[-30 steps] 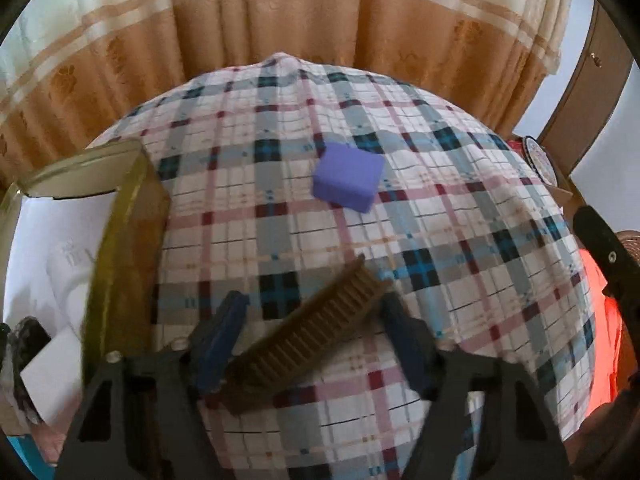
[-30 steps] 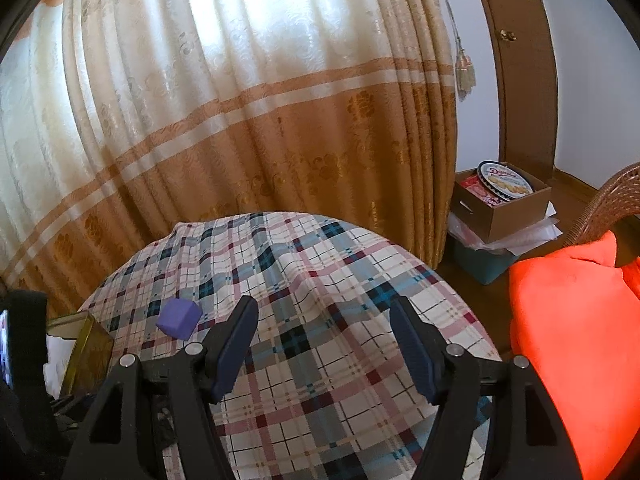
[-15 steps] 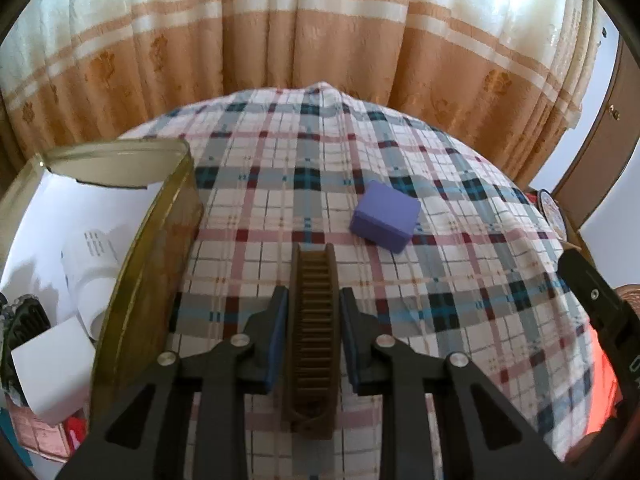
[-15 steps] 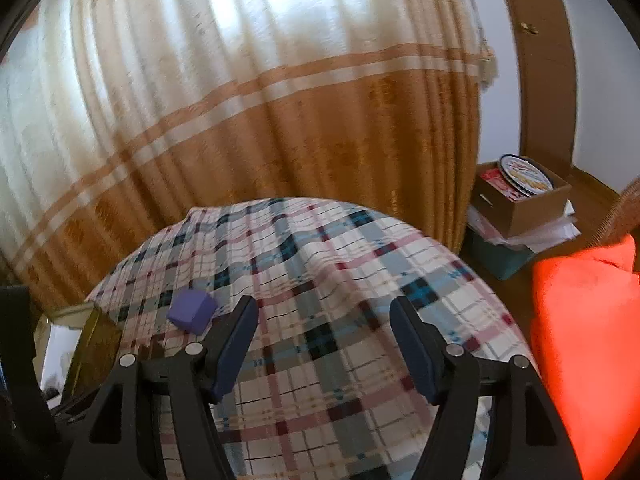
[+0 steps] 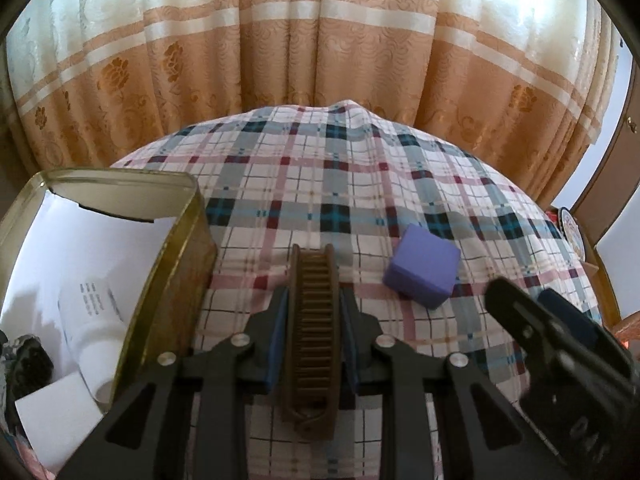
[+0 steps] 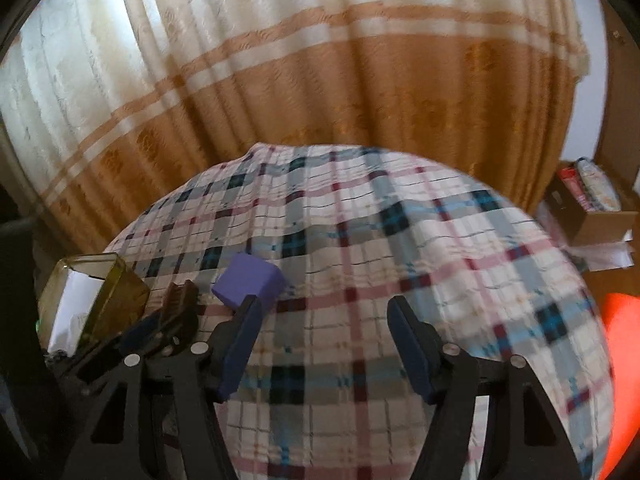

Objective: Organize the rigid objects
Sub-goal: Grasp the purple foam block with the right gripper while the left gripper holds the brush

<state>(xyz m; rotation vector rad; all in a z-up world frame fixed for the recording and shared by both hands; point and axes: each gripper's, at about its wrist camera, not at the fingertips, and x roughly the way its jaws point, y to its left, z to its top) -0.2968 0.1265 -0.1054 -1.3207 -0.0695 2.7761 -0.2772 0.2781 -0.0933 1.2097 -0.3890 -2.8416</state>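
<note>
**Holding the comb: slip and collision risks**

Gripping along its length, the left claw (image 5: 311, 312) is clamped on the comb (image 5: 312, 332), above the bench (image 5: 360, 184) near its left edge. The long comb could twist or slip out on the way to the tin (image 5: 188, 240); the tin's near wall stands in its path. The right claw (image 6: 320, 336), empty and narrowing, nears the cube (image 5: 422, 270); the claws are close and may collide.

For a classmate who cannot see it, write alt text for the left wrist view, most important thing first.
The left gripper is shut on a brown comb above a plaid tablecloth. A purple block lies on the cloth to its right, and an open gold tin holding white items stands to its left. The right gripper enters at the right edge; curtains hang behind.
</note>
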